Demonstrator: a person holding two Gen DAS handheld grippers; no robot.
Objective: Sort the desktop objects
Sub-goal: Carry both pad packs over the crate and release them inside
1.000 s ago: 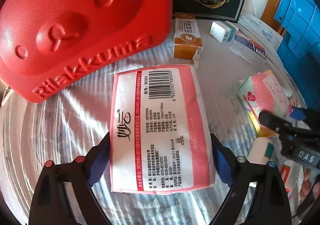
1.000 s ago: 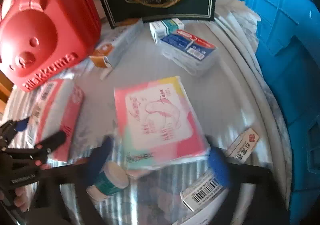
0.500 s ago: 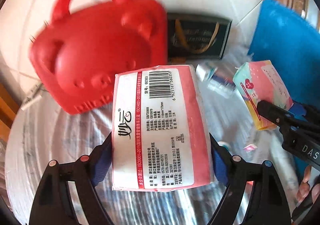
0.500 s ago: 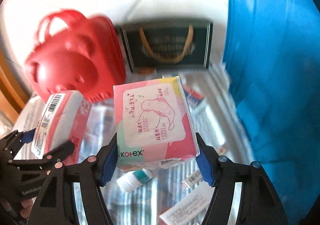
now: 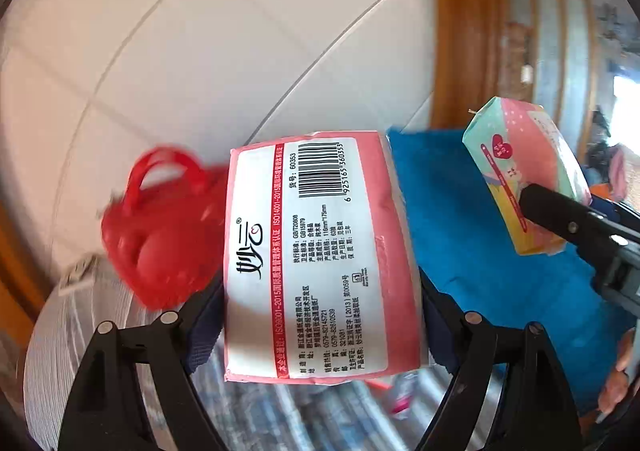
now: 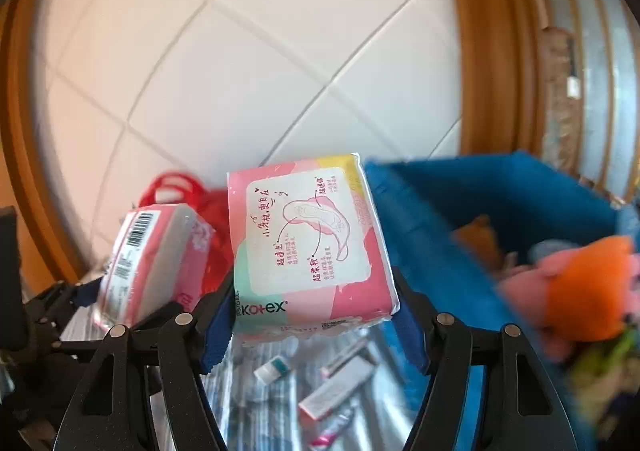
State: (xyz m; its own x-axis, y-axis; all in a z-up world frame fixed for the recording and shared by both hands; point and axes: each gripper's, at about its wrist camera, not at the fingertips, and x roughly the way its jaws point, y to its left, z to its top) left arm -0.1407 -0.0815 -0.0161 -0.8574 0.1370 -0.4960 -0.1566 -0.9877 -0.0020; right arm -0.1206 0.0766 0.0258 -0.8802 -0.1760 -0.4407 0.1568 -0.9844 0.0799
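Note:
My left gripper [image 5: 320, 315] is shut on a pink tissue pack [image 5: 316, 259] with a white barcode label, held high above the table. My right gripper [image 6: 316, 311] is shut on a pink and mint Kotex pad pack [image 6: 308, 243], also lifted. In the left wrist view the Kotex pack [image 5: 528, 175] shows at the right with the other gripper's finger on it. In the right wrist view the tissue pack [image 6: 148, 263] hangs at the left. A blue bin [image 6: 480, 207] stands right of both packs.
A red bear-shaped case [image 5: 160, 227] stands at the back left by the tiled wall. Small boxes and a tube [image 6: 336, 375] lie on the striped cloth below. Orange and pink soft things [image 6: 580, 287] fill the blue bin. A wooden frame [image 6: 488, 51] rises behind.
Both grippers have lifted their packs off the table and tilted upward. The red case and the table have dropped low in view; the wall and the bin's inside now show.

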